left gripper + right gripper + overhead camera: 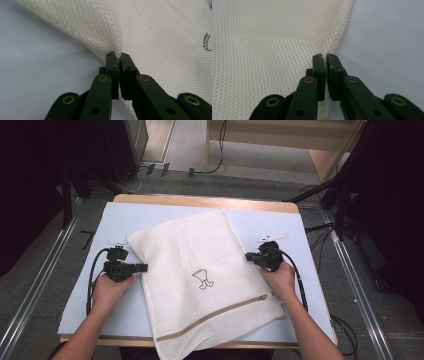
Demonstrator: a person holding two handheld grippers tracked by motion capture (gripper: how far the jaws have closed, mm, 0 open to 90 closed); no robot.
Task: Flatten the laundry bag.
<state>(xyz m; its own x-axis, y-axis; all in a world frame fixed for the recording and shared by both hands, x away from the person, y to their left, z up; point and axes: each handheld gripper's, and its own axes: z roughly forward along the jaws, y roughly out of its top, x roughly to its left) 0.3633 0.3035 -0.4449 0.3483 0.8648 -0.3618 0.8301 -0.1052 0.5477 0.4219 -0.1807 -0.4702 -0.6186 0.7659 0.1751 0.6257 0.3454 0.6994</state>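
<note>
A white mesh laundry bag with a tan zipper and a small black logo lies flat on the pale blue table mat. My left gripper is shut on the bag's left edge; in the left gripper view the mesh bag is pinched between the tips of my left gripper. At the bag's right edge my right gripper is also shut; the right gripper view has the mesh bag caught between the tips of my right gripper.
The mat covers a wooden table whose near edge the bag overhangs. Metal rails run along both sides of the table. Cables lie on the floor beyond the far edge.
</note>
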